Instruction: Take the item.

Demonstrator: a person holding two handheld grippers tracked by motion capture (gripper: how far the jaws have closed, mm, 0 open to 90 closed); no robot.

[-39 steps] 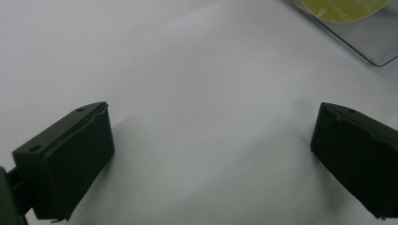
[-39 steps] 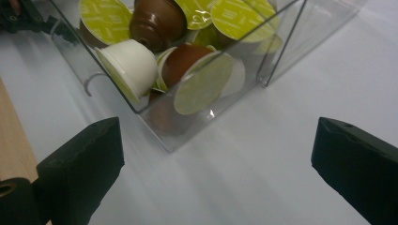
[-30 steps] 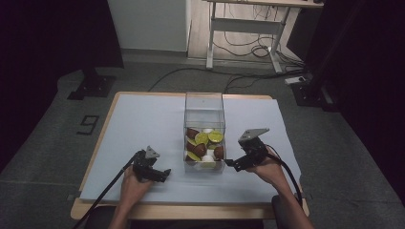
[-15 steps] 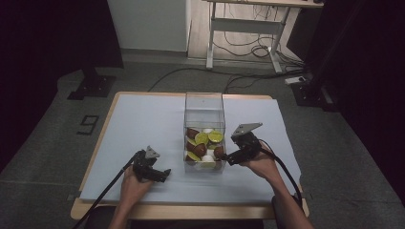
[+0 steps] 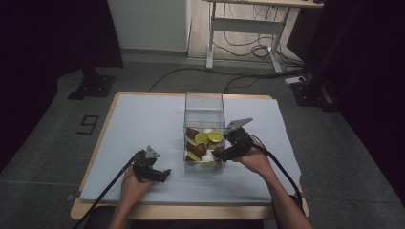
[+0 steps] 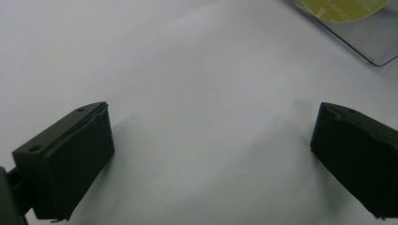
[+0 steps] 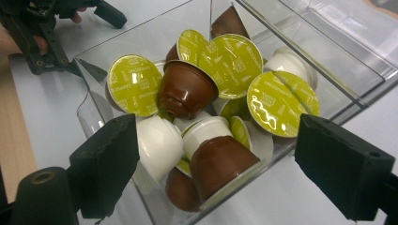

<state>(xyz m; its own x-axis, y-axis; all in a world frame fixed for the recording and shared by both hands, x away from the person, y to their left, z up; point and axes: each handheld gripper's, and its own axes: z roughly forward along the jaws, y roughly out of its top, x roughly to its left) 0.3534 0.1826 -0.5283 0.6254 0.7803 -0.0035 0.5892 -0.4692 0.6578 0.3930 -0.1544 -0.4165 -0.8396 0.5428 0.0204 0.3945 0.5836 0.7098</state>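
Brown, white capsules (image 7: 187,93); lime, perhaps lettered, lids (image 7: 134,86).

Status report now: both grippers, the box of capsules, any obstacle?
Left gripper open, low over bare table cover. Right gripper open at clear box rim, above coffee capsules. Nothing held. No obstacle seen.

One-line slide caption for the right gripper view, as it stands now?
Right gripper, jaws open, poised over a clear plastic box of brown, white and green-lidded coffee capsules; left gripper beyond.
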